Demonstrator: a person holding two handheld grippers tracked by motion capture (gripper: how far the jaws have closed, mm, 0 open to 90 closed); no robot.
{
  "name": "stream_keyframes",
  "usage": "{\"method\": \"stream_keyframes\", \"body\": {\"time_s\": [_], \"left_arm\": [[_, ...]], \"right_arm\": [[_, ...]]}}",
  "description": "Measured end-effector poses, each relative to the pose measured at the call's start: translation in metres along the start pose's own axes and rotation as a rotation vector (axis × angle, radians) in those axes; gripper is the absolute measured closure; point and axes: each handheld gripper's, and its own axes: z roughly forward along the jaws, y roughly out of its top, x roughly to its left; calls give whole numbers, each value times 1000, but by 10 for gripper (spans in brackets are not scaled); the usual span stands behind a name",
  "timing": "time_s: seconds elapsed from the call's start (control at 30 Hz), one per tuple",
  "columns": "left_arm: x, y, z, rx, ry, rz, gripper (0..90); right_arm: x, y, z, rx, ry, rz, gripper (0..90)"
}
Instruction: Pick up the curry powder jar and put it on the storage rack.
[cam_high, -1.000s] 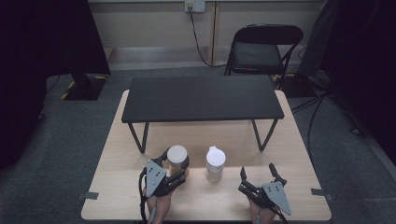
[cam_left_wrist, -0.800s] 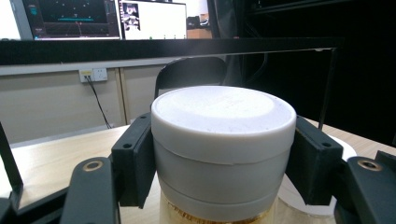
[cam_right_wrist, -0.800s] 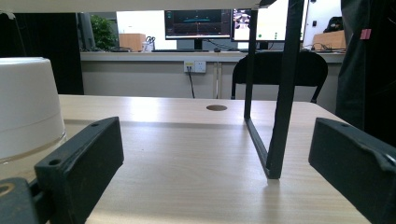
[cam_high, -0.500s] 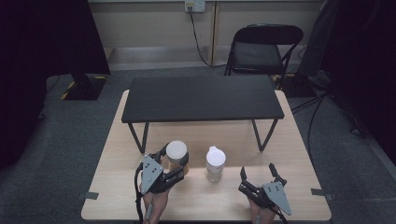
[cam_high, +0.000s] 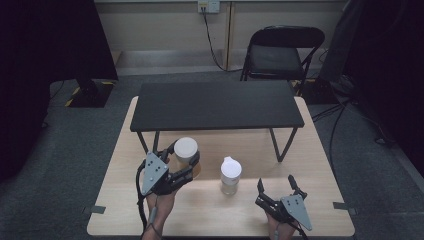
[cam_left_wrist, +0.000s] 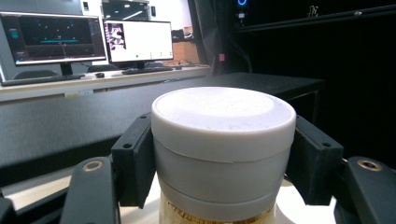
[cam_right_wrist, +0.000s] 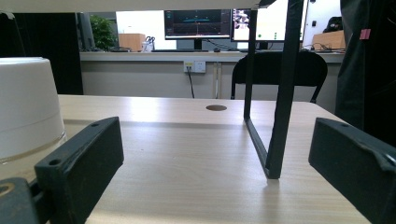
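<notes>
Left hand-held gripper has raised the jar.

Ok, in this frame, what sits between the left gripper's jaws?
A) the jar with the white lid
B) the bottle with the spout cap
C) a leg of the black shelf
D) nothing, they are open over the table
A: in the left gripper view both pads press on the white lid of the jar, and the high view shows the left gripper closed round it.
</notes>
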Motion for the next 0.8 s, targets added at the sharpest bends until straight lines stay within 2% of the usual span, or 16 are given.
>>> {"method": "stream_keyframes", "body": {"time_s": [0.37, 0.8], "left_arm": [[14, 21, 6, -7, -26, -3, 337], [20, 63, 18, -34, -52, 2, 336]], "right_arm": [[0, 0, 0, 0, -1, 0, 16], [0, 0, 0, 0, -1, 0, 16]]}}
